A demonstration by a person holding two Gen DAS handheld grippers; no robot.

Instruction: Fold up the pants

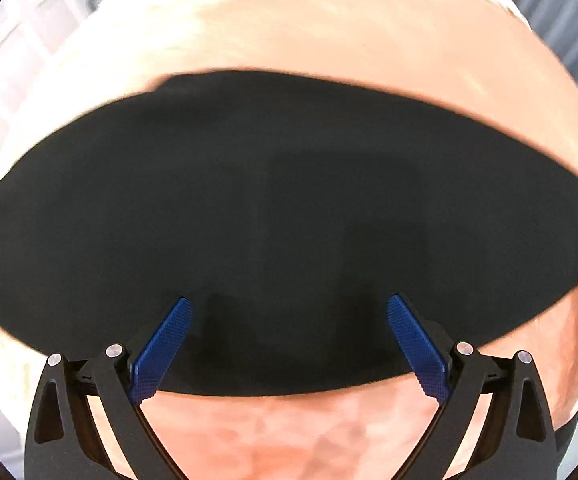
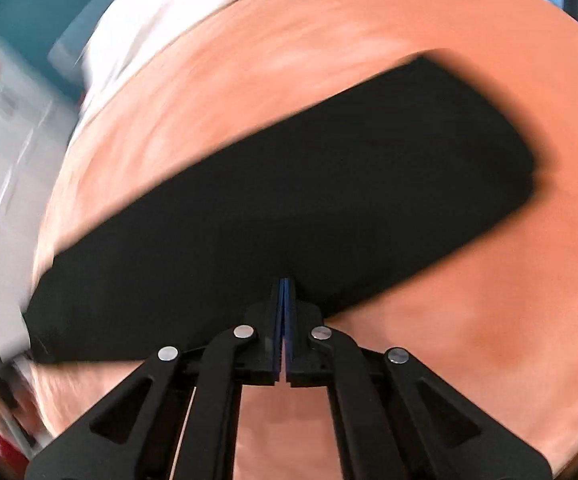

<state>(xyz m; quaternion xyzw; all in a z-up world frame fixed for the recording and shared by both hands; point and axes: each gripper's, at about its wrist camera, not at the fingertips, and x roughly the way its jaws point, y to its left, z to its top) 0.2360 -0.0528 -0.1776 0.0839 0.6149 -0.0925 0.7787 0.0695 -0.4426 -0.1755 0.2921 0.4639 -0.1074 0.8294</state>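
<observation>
L gripper (image 1: 289, 308) is spread wide, its 2 blue pads (image 1: 165, 344) apart over the near edge of the black pants (image 1: 273, 200), gripping nothing. Pants lie flat as a long folded band across the orange cover (image 1: 329, 32). R gripper (image 2: 287, 284) is clenched, pads pressed together w/ tips at the pants' (image 2: 289, 184) near edge; can't tell if fabric is pinched. Only the R view shows the pants' squared end, a white sheet (image 2: 161, 8) beyond the orange cover (image 2: 469, 340) & teal wall (image 2: 37, 4); this view is motion-blurred
</observation>
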